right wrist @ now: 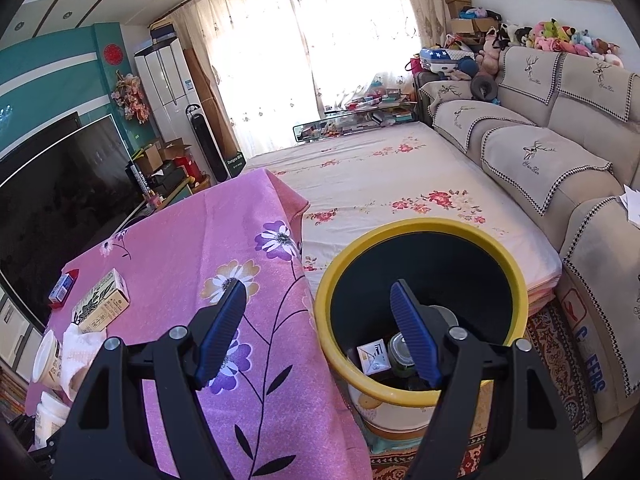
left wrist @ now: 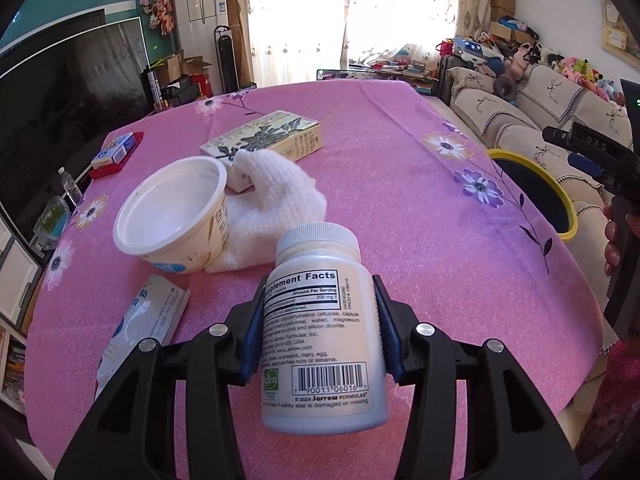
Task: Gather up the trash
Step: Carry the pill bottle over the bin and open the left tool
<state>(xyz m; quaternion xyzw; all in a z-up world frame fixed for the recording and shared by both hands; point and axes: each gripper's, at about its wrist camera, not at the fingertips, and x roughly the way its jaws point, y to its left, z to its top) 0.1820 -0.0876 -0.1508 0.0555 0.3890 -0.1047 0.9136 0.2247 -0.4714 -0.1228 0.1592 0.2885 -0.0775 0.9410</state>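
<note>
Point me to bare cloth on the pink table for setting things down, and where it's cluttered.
Free: the pink tablecloth between the white cloth and the yellow-rimmed bin, plus the far end beyond the tea box. Crowded: the side with the cream tub, white cloth and foil packet.

Bright daylight through a blown-out curtained window, sharp focus, heavy fisheye bending, dark vignetted corners.

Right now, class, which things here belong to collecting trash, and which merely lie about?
Job: left gripper; white plastic supplement bottle; yellow-rimmed black bin; empty cream paper cup.
Lying about: white knitted cloth; black television; beige sofa.
</note>
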